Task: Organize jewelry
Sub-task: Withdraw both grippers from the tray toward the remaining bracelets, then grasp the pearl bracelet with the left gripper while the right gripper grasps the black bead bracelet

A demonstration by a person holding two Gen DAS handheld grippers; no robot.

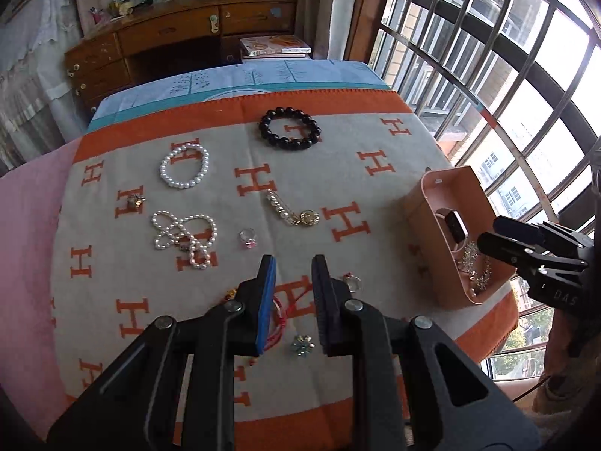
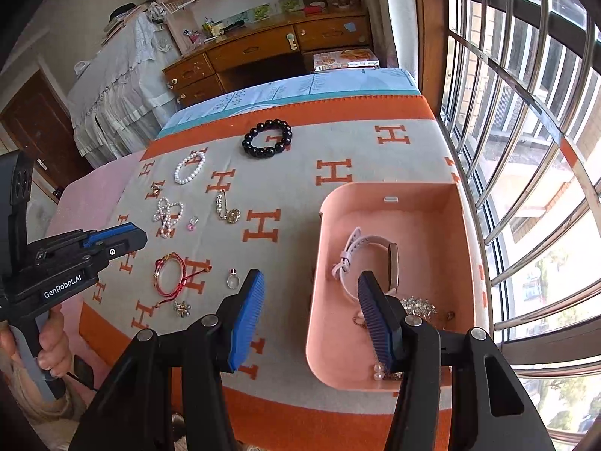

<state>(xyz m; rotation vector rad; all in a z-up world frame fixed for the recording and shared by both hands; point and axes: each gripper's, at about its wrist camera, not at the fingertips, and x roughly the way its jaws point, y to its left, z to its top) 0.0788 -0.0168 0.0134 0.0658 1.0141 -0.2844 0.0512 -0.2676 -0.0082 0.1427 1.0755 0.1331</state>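
Note:
Jewelry lies on an orange and grey H-patterned blanket (image 1: 338, 173): a black bead bracelet (image 1: 289, 128), a white pearl bracelet (image 1: 184, 165), a tangled pearl necklace (image 1: 184, 235), a gold watch (image 1: 295, 208), a pink ring (image 1: 248, 238), a red cord bracelet (image 2: 169, 274), a clear pendant (image 2: 233, 279) and a flower brooch (image 1: 302, 345). A peach box (image 2: 390, 210) at the right holds a pink-strapped watch (image 2: 360, 251) and sparkly pieces (image 2: 419, 306). My left gripper (image 1: 293, 285) is open and empty above the red bracelet. My right gripper (image 2: 310, 297) is open and empty over the box's left wall.
A wooden desk (image 1: 180, 34) and stacked books (image 1: 278, 47) stand beyond the bed's far end. A barred window (image 1: 507, 75) runs along the right side. A pink sheet (image 1: 26, 233) lies left of the blanket. A cloth-covered cabinet (image 2: 112, 82) stands at far left.

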